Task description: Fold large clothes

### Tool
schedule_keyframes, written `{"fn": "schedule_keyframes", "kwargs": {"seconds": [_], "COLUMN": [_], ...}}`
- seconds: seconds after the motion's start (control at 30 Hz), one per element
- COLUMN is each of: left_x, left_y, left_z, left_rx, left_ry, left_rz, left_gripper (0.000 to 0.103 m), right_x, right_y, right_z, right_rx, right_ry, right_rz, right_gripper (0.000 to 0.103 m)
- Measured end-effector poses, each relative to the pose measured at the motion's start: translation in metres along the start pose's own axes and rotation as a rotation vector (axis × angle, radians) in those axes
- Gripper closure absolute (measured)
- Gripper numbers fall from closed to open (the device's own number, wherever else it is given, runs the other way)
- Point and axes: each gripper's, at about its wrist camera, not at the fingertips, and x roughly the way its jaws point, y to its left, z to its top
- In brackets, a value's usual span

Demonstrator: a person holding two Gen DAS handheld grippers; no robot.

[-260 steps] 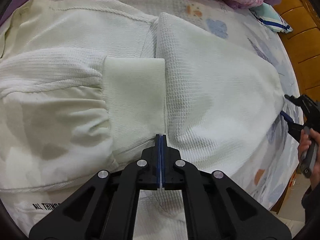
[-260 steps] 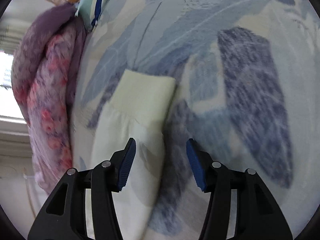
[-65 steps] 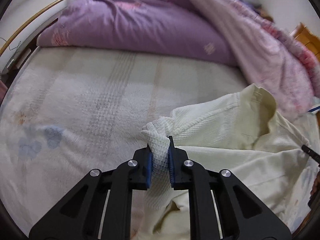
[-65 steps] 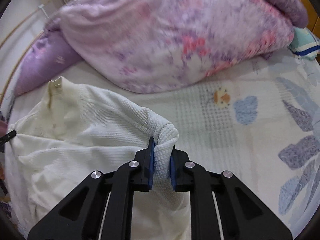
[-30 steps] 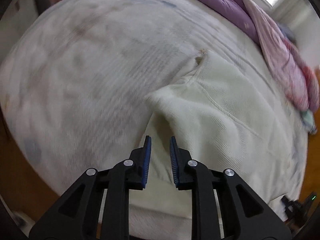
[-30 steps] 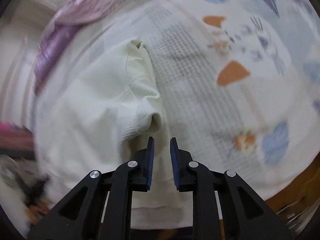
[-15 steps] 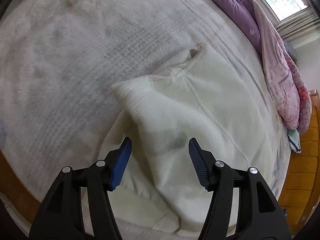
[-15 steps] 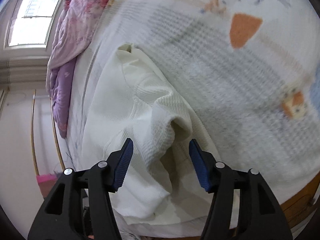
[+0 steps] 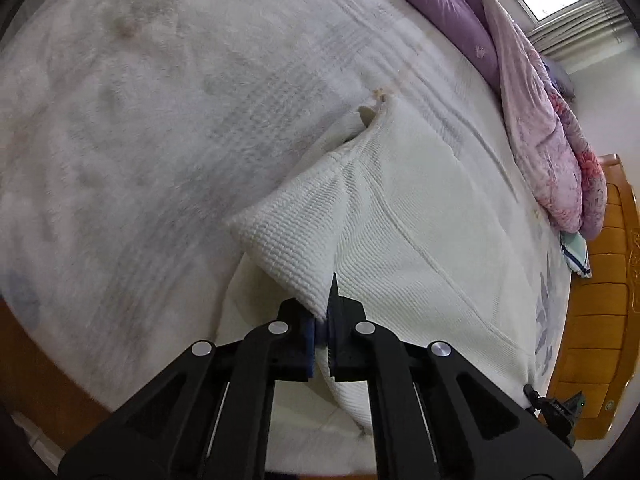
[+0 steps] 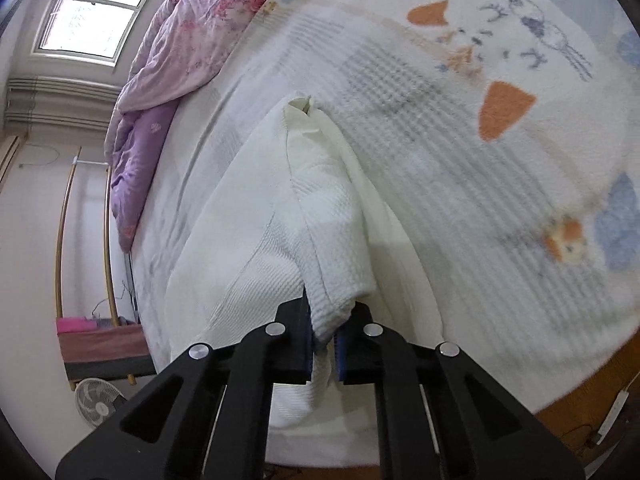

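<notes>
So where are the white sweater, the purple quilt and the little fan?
white sweater (image 9: 420,240), left wrist view, on its waffle-knit body.
purple quilt (image 10: 140,148), right wrist view, on its plain purple end.
fan (image 10: 98,402), right wrist view, on its round grille.

Left gripper: pointing steeply down, black fingers converging, blue pads nearly together, jaws just closed onto corner fold of cream garment; cloth pinched between pads, bunched above fingertips.

Right gripper: also angled down, jaws just closed, blue pads clamping rounded fold of same garment; thin gap between pads filled with fabric.

Right gripper's dark tip visible at lower right edge of left wrist view. No hand or sleeve visible.
</notes>
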Motion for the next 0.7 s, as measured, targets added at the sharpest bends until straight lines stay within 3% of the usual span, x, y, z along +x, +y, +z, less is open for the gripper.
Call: {"fn": "schedule_keyframes", "kwargs": {"seconds": [0.2, 0.3, 0.53, 0.63, 0.7], "left_x": [0.021, 0.034, 0.041, 0.042, 0.041], "left_y": [0.023, 0.024, 0.035, 0.034, 0.033], "left_z": [-0.019, -0.024, -0.034, -0.033, -0.034], "left_rx": [-0.041, -0.031, -0.055, -0.075, -0.125], "left_ry": [0.075, 0.097, 0.128, 0.13, 0.149], "left_rz": [0.025, 0.063, 0.061, 0.053, 0.011], "left_gripper": [0.099, 0.099, 0.099, 0.093, 0.083], "right_x": [0.023, 0.031, 0.044, 0.045, 0.04], "right_y": [-0.031, -0.033, -0.032, -0.033, -0.03], "right_z": [-0.011, -0.011, -0.006, -0.002, -0.005], "right_rx": [0.041, 0.057, 0.059, 0.113, 0.15], "right_ry": [0.025, 0.024, 0.068, 0.099, 0.097], "right_rz": [-0.097, -0.137, -0.175, -0.151, -0.168], "right_gripper": [0.096, 0.096, 0.096, 0.086, 0.064]}}
